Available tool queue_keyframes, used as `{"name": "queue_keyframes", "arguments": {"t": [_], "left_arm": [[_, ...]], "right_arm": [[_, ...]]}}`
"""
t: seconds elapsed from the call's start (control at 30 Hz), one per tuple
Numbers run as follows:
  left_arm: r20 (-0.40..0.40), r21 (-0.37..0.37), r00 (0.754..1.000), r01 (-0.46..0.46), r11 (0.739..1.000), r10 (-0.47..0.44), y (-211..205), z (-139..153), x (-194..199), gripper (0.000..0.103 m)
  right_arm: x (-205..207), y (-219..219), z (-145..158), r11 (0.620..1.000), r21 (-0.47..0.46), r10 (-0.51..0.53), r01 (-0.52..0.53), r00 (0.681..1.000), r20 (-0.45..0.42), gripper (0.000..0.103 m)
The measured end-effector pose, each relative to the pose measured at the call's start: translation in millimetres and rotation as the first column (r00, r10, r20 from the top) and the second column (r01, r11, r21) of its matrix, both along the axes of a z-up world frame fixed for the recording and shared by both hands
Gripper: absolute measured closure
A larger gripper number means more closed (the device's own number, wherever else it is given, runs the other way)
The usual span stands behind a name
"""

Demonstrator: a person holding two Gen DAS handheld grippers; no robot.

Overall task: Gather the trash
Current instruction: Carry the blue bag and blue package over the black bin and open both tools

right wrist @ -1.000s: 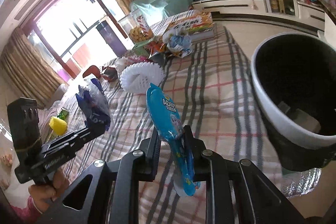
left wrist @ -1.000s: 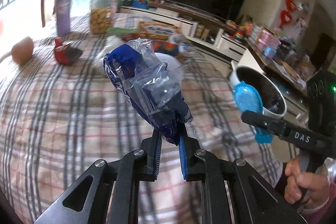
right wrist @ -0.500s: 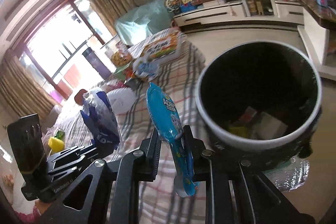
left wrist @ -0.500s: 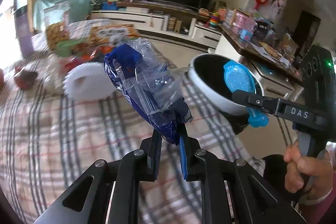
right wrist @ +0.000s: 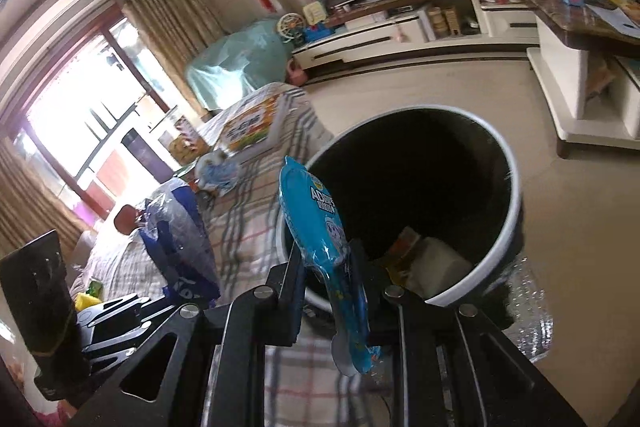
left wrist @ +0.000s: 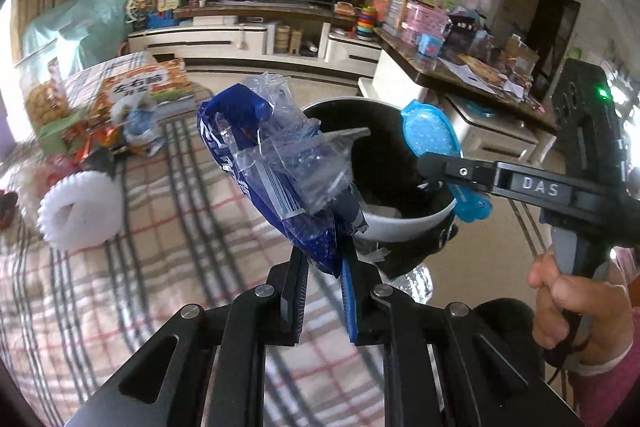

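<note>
My left gripper [left wrist: 322,259] is shut on a crumpled blue and clear plastic wrapper [left wrist: 276,163] and holds it up in front of the trash bin [left wrist: 400,227]. My right gripper [right wrist: 328,259] is shut on a light blue snack packet [right wrist: 320,227] at the near rim of the bin [right wrist: 480,283], which has a white rim, black walls and some trash inside. The right gripper [left wrist: 428,167] with its packet [left wrist: 430,135] also shows in the left wrist view, over the bin. The left gripper's wrapper [right wrist: 180,239] shows at left in the right wrist view.
A plaid-covered table [left wrist: 140,267] left of the bin holds a white foam roll [left wrist: 80,211], snack bags [left wrist: 132,123] and an orange box [left wrist: 144,83]. A TV cabinet [left wrist: 256,39] and a cluttered side table [left wrist: 460,67] stand beyond. Bare floor [right wrist: 460,83] lies past the bin.
Both grippers have swung right from over the table toward the bin, each keeping its wrapper. The bin now fills the middle of both views.
</note>
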State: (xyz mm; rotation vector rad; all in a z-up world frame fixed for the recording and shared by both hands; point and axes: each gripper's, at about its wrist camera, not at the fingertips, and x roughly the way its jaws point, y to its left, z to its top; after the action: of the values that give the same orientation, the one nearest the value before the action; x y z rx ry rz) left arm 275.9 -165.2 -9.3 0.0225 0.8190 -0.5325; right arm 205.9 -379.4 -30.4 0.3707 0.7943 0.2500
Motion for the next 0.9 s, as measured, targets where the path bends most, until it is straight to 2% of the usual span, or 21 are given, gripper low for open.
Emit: {"name": "queue_keyframes", "arguments": {"t": [0.5,0.9], "left_arm": [[-0.039,-0.02,0.998,0.045,0.999,-0.045,-34,-5,46,0.089],[-0.067,-0.008,0.996,0.053,0.999,-0.054,-57,-13,64,0.088]], "right_arm": [[22,-26,-4,0.999,-0.016,-0.035,0.035,0.999,-0.024,0.083],[38,-36,-13,0.998,0.007,-0.054,0.055,0.997,-0.058,0.082]]}}
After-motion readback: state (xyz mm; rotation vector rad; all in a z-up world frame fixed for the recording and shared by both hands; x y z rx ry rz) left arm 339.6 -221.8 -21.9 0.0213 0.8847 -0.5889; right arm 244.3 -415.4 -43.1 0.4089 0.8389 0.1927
